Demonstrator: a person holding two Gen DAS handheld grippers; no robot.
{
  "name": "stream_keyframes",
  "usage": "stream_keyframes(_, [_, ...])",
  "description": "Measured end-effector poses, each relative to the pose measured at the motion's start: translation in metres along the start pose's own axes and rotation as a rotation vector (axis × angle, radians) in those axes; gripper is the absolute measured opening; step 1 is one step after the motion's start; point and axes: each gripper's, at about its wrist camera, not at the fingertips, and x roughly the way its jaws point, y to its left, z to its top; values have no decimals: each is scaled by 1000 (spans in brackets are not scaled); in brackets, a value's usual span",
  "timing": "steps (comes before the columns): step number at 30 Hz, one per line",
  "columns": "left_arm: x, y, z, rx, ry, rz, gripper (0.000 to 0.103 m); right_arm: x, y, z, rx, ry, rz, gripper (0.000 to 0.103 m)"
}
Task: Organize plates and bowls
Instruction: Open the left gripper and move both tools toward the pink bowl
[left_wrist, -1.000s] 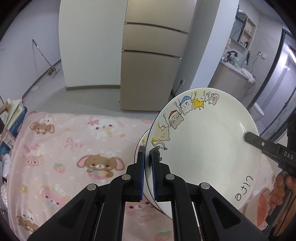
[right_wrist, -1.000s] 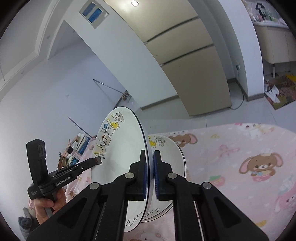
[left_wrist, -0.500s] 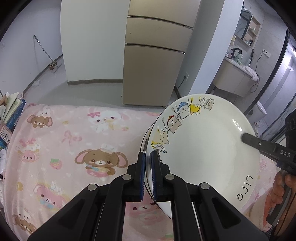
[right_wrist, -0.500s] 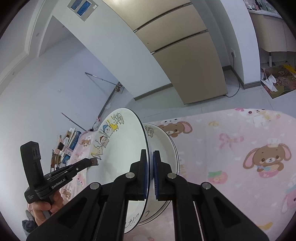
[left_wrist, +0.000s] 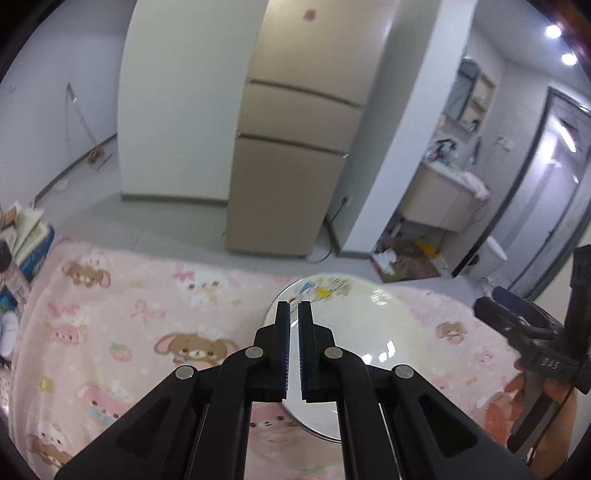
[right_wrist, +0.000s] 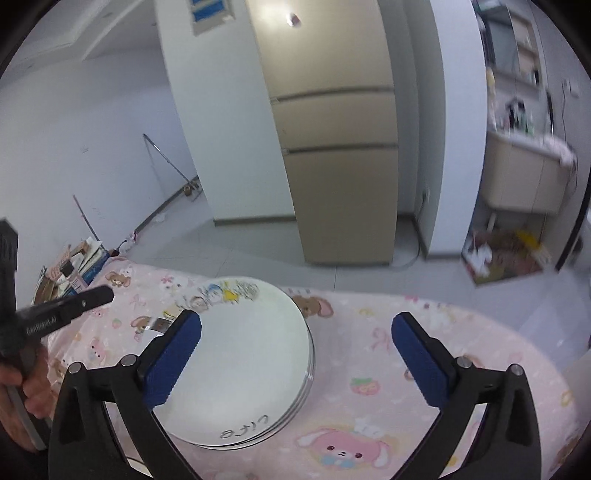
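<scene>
A white plate with cartoon animals and the word "Life" (right_wrist: 251, 354) lies flat on top of a stack of like plates on the pink cartoon tablecloth (right_wrist: 424, 369). The same stack shows in the left wrist view (left_wrist: 354, 339). My right gripper (right_wrist: 295, 332) is open wide and empty, above the stack's right side. My left gripper (left_wrist: 293, 314) has its jaws nearly together with a thin gap and holds nothing; it hovers over the plate's left rim. Each gripper shows in the other's view, the right one (left_wrist: 517, 325) and the left one (right_wrist: 66, 306).
An orange-red dish (left_wrist: 498, 413) lies partly hidden at the right table edge under the right hand. Books and boxes (right_wrist: 74, 269) stand off the table's left end. A beige fridge (left_wrist: 295, 166) and a white wall stand beyond the table's far edge.
The plate held upright by both grippers now lies flat on the stack. The right gripper has opened wide and the left has let go; both have pulled back.
</scene>
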Motion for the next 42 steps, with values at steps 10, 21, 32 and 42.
stream_keyframes(10, [-84,-28,14,89,-245,36,103,-71,33,22,-58,-163,44,103])
stream_keyframes(21, [-177,-32,-8,98,-340,57,103,-139,78,15,-106,-268,174,103])
stream_keyframes(32, [-231,-4,-55,63,-349,94,103,-164,129,-15,-211,-265,249,103])
stream_keyframes(42, [-219,31,-86,-5,-299,128,103,-146,152,-40,-264,-197,305,103])
